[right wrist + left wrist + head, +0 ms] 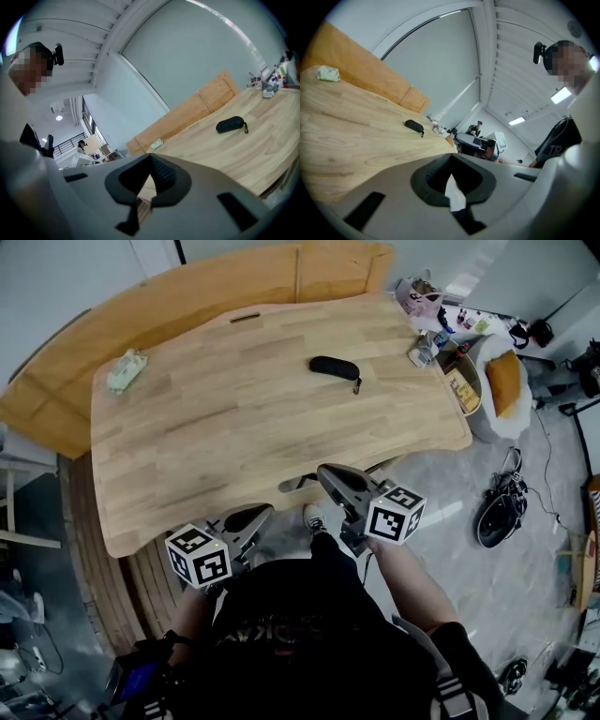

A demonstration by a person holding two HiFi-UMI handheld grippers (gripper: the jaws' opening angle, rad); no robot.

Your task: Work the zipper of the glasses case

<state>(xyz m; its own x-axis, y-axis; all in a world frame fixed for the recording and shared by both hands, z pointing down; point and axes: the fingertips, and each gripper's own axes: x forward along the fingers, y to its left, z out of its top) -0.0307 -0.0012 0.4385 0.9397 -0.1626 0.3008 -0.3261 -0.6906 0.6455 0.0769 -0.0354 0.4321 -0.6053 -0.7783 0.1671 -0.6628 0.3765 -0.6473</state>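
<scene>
The black glasses case lies shut on the far right part of the wooden table, its pull cord hanging toward the near side. It shows small in the left gripper view and in the right gripper view. My left gripper is held off the table's near edge, close to my body, jaws shut and empty. My right gripper hovers at the near edge, also shut with nothing in it. Both are far from the case. The jaws meet in each gripper view: left gripper, right gripper.
A pale green packet rests at the table's far left corner. Small bottles and clutter crowd the far right corner. A bin with an orange cushion stands beside the table. A curved wooden panel runs behind it. Shoes lie on the floor.
</scene>
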